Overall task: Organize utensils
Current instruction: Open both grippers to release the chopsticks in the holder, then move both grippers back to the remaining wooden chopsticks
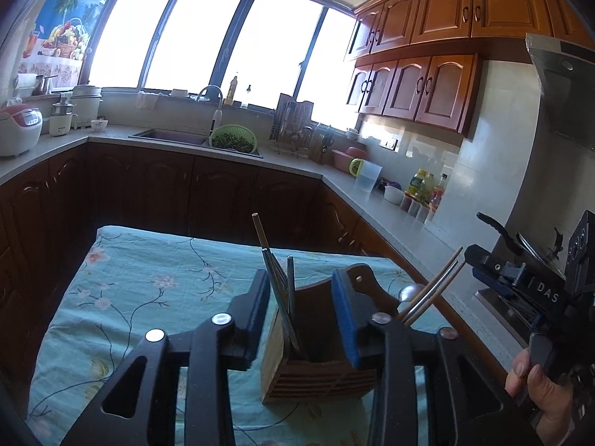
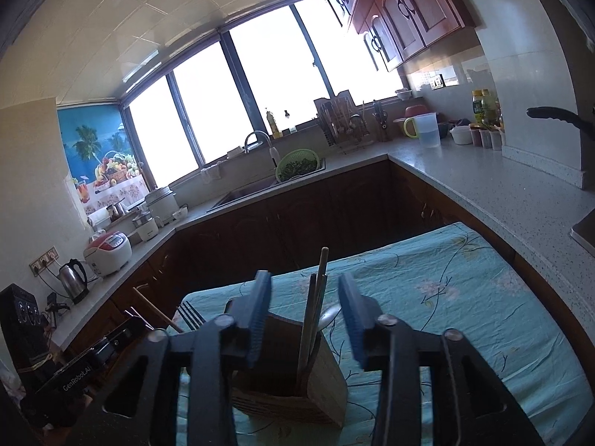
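A wooden utensil holder (image 1: 316, 368) stands on the teal floral tablecloth (image 1: 141, 297). In its left compartment are forks (image 1: 277, 290) and a chopstick (image 1: 260, 232); on its right side are chopsticks (image 1: 433, 290) and a spoon (image 1: 409, 291). My left gripper (image 1: 301, 312) is open, its fingers astride the holder's left part, empty. In the right wrist view the holder (image 2: 297, 383) shows chopsticks (image 2: 316, 297), a spoon (image 2: 329, 316) and forks (image 2: 189, 314). My right gripper (image 2: 305, 319) is open above the holder, empty. It also shows at the right of the left wrist view (image 1: 520, 278).
A stone counter (image 1: 372, 200) runs round the room with a sink (image 1: 174, 135), a green colander (image 1: 232, 137), a dish rack (image 1: 293, 126), a jug (image 1: 366, 178), bottles and a rice cooker (image 1: 18, 128). A wok handle (image 2: 557, 117) juts out at the right.
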A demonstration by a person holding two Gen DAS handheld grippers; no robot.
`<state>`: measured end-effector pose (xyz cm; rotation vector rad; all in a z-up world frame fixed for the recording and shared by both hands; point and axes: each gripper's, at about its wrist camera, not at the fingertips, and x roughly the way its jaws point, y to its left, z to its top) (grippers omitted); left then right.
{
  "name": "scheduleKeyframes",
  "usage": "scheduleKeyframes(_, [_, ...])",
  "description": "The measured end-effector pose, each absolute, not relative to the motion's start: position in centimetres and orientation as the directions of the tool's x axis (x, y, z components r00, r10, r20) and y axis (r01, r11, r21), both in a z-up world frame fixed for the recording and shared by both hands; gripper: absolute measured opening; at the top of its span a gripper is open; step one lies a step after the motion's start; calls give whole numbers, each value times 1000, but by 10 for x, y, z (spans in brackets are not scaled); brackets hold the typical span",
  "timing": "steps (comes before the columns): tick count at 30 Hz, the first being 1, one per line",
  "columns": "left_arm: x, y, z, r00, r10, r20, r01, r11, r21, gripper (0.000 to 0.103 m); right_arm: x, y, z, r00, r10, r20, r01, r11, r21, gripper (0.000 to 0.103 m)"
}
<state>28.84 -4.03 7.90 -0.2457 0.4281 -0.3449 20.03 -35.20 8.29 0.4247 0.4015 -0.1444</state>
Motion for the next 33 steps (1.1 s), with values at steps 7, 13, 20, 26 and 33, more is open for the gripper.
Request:
scheduleKeyframes(7, [229,-16,71,888,-322,-329,208,918,-336,82,155,-355,98,940,-65,-335,209,887,411,99])
scheduleKeyframes(13, [186,0,60,884,-301,-358,163,916,-368,84,117,-350,92,940,-64,-335,216,872,440,101])
scheduleKeyframes(20, [152,11,59,877,-283,-388,131,918,-373,85,79,-341,75,927,-63,-369,234,867,439,101])
scheduleKeyframes(26, [133,10,52,864,-273,-423,129,932,-338,85,56,-336,62,913,-67,-402,255,863,436,101])
scheduleKeyframes(33, [120,2,46,831,-295,-471,151,936,-319,85,33,-327,45,893,-88,-441,286,869,405,101])
